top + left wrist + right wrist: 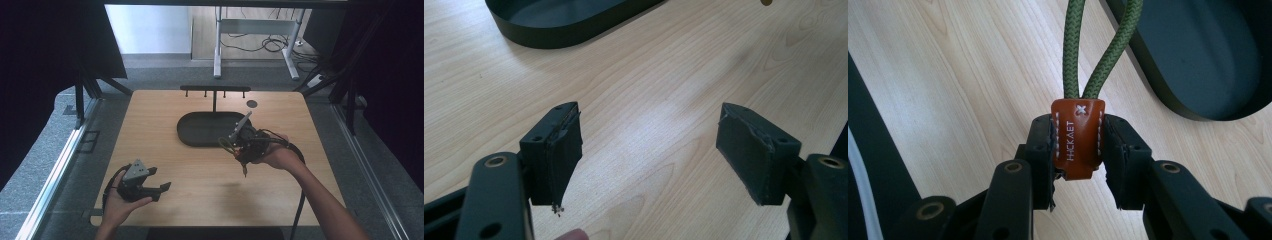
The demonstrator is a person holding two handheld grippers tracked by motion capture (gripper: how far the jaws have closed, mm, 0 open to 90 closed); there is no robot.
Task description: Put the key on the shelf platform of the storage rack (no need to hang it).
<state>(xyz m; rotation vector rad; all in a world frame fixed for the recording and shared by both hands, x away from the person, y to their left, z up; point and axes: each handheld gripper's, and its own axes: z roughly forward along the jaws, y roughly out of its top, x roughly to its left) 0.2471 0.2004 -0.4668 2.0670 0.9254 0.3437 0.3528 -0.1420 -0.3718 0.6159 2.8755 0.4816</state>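
My right gripper (1078, 145) is shut on a brown leather tab (1078, 132) stitched in white, from which a green rope loop (1098, 55) rises away from the jaws. In the high view this gripper (235, 147) is held above the table at centre right, just in front of the black oval tray (200, 137). The rope loop (226, 145) pokes out to its left. My left gripper (159, 180) sits low at the front left, open, with nothing between its pads (556, 160). Bare wood shows between them.
A black rack with small pegs (215, 90) stands behind the tray at the table's far edge. A small dark disc (252, 104) lies to its right. The tray's rim (549, 20) lies ahead of the left gripper. The wooden table (200, 195) is bare in front.
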